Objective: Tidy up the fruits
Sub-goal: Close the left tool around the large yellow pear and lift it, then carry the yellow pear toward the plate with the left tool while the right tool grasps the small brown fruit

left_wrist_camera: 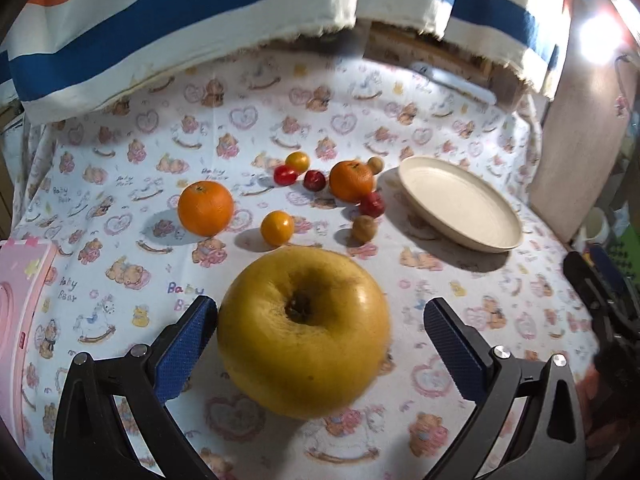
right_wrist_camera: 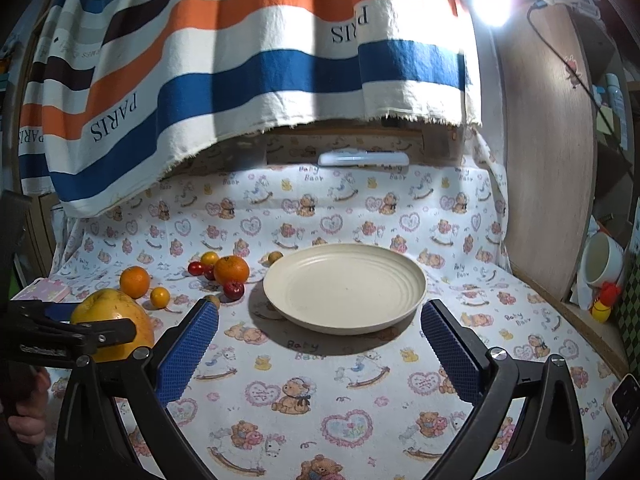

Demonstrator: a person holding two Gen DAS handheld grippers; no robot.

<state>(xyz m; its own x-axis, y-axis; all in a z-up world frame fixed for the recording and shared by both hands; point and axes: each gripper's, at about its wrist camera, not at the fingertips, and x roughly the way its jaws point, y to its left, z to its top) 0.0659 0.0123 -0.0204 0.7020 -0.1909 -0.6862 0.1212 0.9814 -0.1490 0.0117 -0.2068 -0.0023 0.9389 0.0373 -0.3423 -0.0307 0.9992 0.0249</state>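
Fruits lie scattered on the bear-print cloth [right_wrist_camera: 352, 408], all off the plate [right_wrist_camera: 344, 286], which sits bare to their right. The biggest, a yellow pomelo [left_wrist_camera: 303, 330], rests on the cloth between the fingers of the left gripper [left_wrist_camera: 320, 316]. That gripper is spread wide: the left pad [left_wrist_camera: 188, 346] seems to touch or nearly touch the rind, while the right pad stands clear of it, so nothing is pinched yet. The stem dimple faces up and toward the camera, so the fingers straddle the fruit's widest girth, a sensible place to squeeze something this round and heavy.

Beyond it sit two oranges [left_wrist_camera: 205, 208], smaller yellow-orange fruits [left_wrist_camera: 277, 227], several small red ones [left_wrist_camera: 314, 180] and two brownish ones [left_wrist_camera: 364, 229], bunched near the plate's left rim.

The right gripper [right_wrist_camera: 320, 334] hovers with its fingers spread and holding nothing, aimed at the plate; likely it waits there to leave the left side room to carry the pomelo across. A pink box [left_wrist_camera: 24, 304] lies at the far left.
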